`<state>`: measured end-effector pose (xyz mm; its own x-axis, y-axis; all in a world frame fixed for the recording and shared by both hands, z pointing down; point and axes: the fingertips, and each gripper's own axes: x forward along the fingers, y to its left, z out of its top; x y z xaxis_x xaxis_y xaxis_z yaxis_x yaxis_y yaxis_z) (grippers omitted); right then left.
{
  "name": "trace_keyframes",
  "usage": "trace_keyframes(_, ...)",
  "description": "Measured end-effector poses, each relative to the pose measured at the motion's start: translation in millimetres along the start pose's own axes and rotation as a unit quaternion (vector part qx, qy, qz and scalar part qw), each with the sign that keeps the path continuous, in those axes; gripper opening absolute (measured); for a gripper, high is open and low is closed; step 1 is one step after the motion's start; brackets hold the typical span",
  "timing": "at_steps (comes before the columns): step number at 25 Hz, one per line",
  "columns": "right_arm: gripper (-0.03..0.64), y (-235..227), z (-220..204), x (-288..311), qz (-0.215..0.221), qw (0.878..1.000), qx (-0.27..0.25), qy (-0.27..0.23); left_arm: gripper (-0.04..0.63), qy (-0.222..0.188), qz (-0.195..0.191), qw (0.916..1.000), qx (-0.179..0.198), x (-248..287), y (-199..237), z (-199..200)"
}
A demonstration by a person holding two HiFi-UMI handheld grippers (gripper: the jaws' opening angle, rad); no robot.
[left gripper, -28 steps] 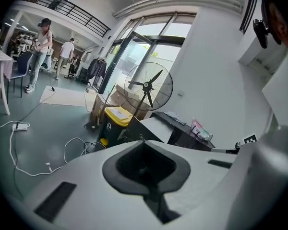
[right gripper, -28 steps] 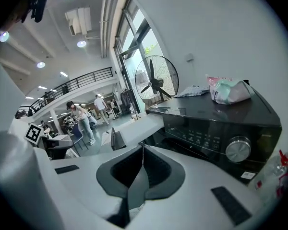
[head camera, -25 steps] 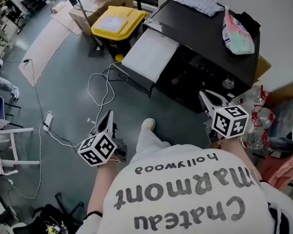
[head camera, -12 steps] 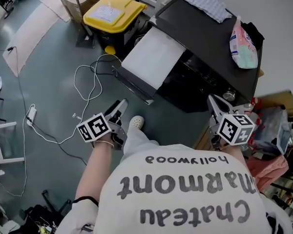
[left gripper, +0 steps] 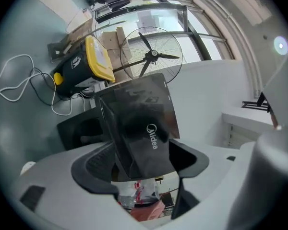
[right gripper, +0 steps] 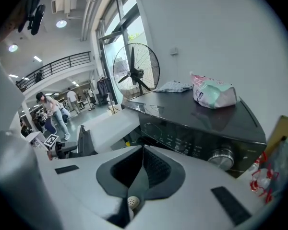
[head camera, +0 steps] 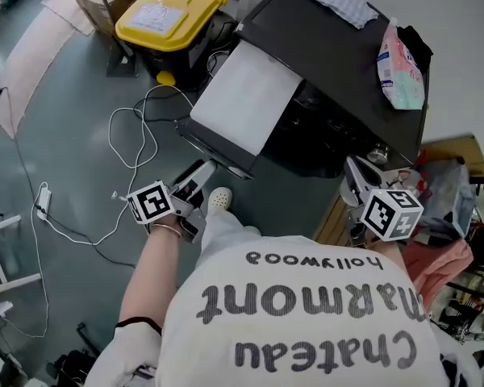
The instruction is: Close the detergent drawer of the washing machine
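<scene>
1. Detergent drawer (head camera: pixel 246 103): white, pulled out of the washing machine (head camera: pixel 331 63) front; likely rigid and free-sliding; push its dark front edge.
2. Left gripper (head camera: pixel 200 176): before washing machine; jaws just opened wide, empty.
3. Right gripper (head camera: pixel 353 172): beside washing machine; jaws together, empty.

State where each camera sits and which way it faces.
Head view: on the head, steeply down at the washer; shirt, left gripper, right gripper show.
Left gripper view: on that gripper, tilted, facing the washer; fingers just opening, empty.
Right gripper view: on that gripper, facing the washer's front; fingers shut.
Both gripper views share the fan.
</scene>
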<state>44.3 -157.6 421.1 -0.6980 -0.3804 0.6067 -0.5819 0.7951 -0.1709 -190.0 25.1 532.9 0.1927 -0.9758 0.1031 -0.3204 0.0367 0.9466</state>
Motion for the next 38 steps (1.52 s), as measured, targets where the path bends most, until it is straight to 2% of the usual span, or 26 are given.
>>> trace_keyframes(8, 0.031, -4.9, 0.2, -4.0, -0.021, 1.0, 0.014, 0.002, 0.371, 0.008, -0.055, 0.9984, 0.006, 10.6, -5.7, 11.9)
trace_keyframes(12, 0.031, -8.3, -2.8, -5.3, -0.028, 0.999, 0.022, 0.0, 0.373, 0.022, -0.058, 0.9981, 0.004, 10.7, -2.6, 10.5)
trace_keyframes(18, 0.031, -12.3, -0.2, -4.7, -0.032, 0.999, 0.024, -0.008, 0.416, 0.046, -0.06, 0.997, 0.016, 14.7, 0.6, 10.2)
trace_keyframes(24, 0.031, -19.0, 1.0, -4.5, -0.044, 0.999, 0.031, -0.008, 0.416, 0.048, -0.091, 0.9944, -0.023, 18.3, 1.3, 6.8)
trace_keyframes(27, 0.031, -20.7, 2.6, -3.7, -0.046, 0.998, 0.033, -0.007, 0.41, 0.046, -0.108, 0.9925, -0.033, 18.6, -4.0, 7.4)
trace_keyframes(30, 0.031, -22.2, 3.4, -2.0, -0.047, 0.998, 0.033, -0.006, 0.337, 0.052, -0.127, 0.9899, -0.035, 17.8, -9.9, 7.6)
trace_keyframes(38, 0.031, -26.5, 5.5, 0.3, -0.049, 0.998, 0.038, -0.009, 0.334, 0.056, -0.127, 0.9892, -0.047, 18.7, -10.5, 6.1)
